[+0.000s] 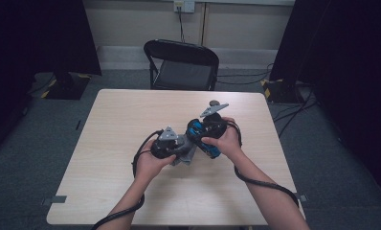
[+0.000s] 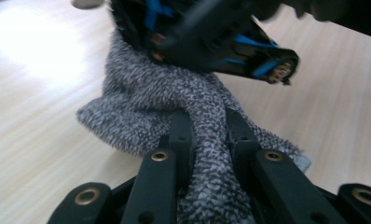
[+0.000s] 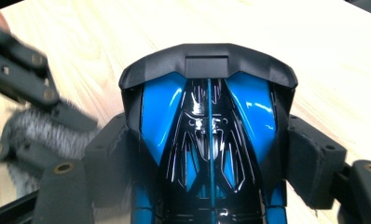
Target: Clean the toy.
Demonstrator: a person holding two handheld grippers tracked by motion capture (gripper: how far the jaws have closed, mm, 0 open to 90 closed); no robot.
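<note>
Mid-table, left claw (image 2: 207, 140) pinching cloth (image 2: 146, 107)

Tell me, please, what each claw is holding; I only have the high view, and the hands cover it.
Observer: The left claw is shut on a grey speckled knitted cloth.
Operator: And the right one?
Observer: The right claw grips a glossy blue and black toy car body from both sides.
Operator: Do cloth and car touch?
Observer: In the left gripper view the cloth runs up against the car's underside, so it seems so.
</note>
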